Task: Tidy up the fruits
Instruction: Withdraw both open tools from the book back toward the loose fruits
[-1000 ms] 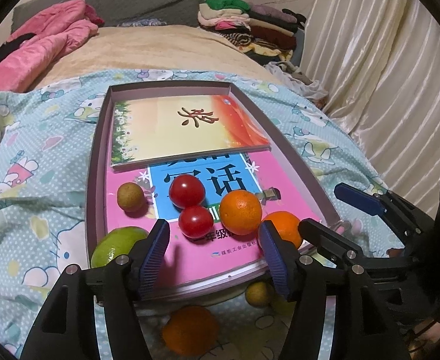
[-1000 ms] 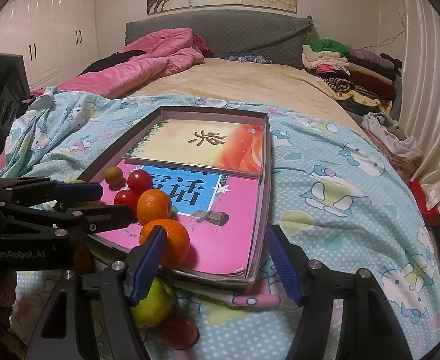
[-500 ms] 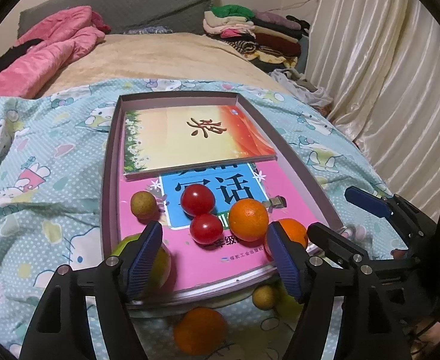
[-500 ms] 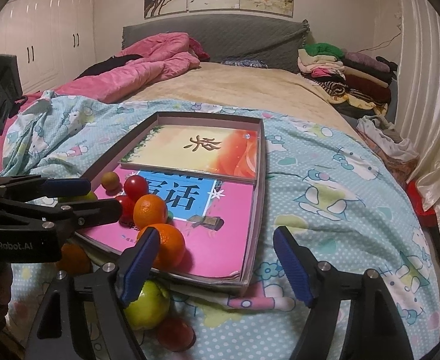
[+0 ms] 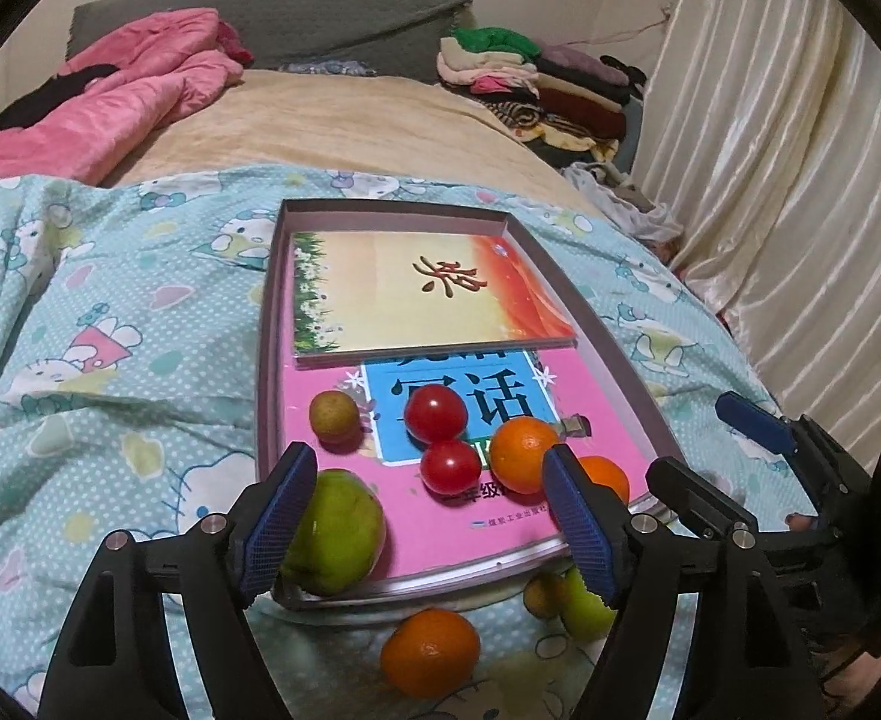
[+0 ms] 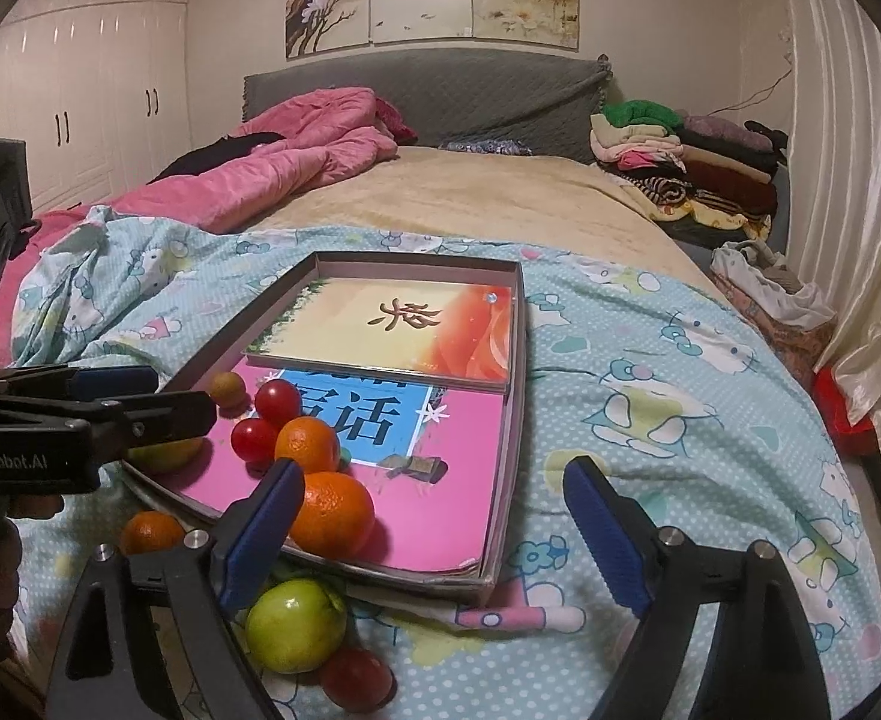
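A shallow grey box point(image 5: 596, 336) lies on the bed with two books inside. On the pink book sit a small brown fruit point(image 5: 333, 416), two red tomatoes point(image 5: 435, 414), two oranges point(image 5: 523, 455) and a green apple point(image 5: 338, 533). Outside the box's near edge lie an orange point(image 5: 429, 651), a green apple point(image 6: 295, 624), a red fruit point(image 6: 355, 678) and a small yellowish fruit point(image 5: 544, 594). My left gripper point(image 5: 428, 516) is open and empty above the box's near end. My right gripper point(image 6: 434, 534) is open and empty over the near right part.
The bed is covered with a blue cartoon quilt point(image 6: 650, 360). A pink blanket point(image 6: 296, 162) lies at the far left, folded clothes point(image 6: 680, 162) at the far right, a curtain point(image 5: 800, 180) along the right. A pink pen point(image 6: 518, 618) lies under the box's near edge.
Both grippers have pulled back and risen a little, so more of the bed shows. The green apple at the box's near left corner now lies on the pink book inside the box.
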`<action>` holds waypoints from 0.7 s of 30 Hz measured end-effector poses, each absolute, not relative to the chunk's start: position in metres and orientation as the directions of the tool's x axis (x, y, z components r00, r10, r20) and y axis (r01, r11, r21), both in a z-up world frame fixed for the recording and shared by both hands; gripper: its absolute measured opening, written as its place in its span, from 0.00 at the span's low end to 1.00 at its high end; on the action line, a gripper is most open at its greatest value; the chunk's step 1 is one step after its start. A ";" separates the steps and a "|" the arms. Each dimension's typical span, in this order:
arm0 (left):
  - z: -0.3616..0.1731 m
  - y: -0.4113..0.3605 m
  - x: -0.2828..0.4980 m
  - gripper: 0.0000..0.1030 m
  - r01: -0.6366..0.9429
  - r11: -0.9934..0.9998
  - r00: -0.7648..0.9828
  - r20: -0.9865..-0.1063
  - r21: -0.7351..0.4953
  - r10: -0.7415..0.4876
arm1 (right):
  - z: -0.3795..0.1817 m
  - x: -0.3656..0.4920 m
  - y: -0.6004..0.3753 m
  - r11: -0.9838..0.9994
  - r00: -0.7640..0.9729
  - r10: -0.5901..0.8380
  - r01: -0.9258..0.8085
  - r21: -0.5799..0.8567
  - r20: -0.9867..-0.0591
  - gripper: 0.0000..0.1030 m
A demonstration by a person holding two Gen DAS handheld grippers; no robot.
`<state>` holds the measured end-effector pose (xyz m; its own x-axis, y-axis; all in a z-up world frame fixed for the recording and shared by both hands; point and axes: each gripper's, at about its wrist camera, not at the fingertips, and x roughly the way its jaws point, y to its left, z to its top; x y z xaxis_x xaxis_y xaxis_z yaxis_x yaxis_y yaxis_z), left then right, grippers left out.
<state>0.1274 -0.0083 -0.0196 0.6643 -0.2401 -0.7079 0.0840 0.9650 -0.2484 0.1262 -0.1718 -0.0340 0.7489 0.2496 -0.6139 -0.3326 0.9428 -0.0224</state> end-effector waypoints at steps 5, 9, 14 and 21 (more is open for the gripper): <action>-0.017 -0.006 0.124 0.77 0.082 0.968 0.673 -0.704 -0.236 -0.228 | -0.029 0.124 -0.170 0.941 0.762 0.258 -0.338 -0.025 -0.594 0.87; -0.012 -0.001 0.121 0.76 0.077 0.972 0.690 -0.692 -0.222 -0.212 | -0.025 0.122 -0.173 0.944 0.777 0.260 -0.329 -0.017 -0.573 0.88; -0.004 0.010 0.118 0.77 0.054 0.971 0.714 -0.671 -0.232 -0.200 | -0.021 0.121 -0.178 0.949 0.789 0.264 -0.314 0.005 -0.556 0.88; 0.001 0.023 0.111 0.77 0.032 0.968 0.723 -0.663 -0.248 -0.194 | -0.017 0.121 -0.184 0.952 0.798 0.270 -0.304 0.027 -0.539 0.90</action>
<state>0.1115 0.0227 0.0009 0.7234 -0.1941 -0.6625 0.0324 0.9682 -0.2483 0.1207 -0.1838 -0.0171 0.7978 0.2696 -0.5393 -0.3038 0.9524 0.0267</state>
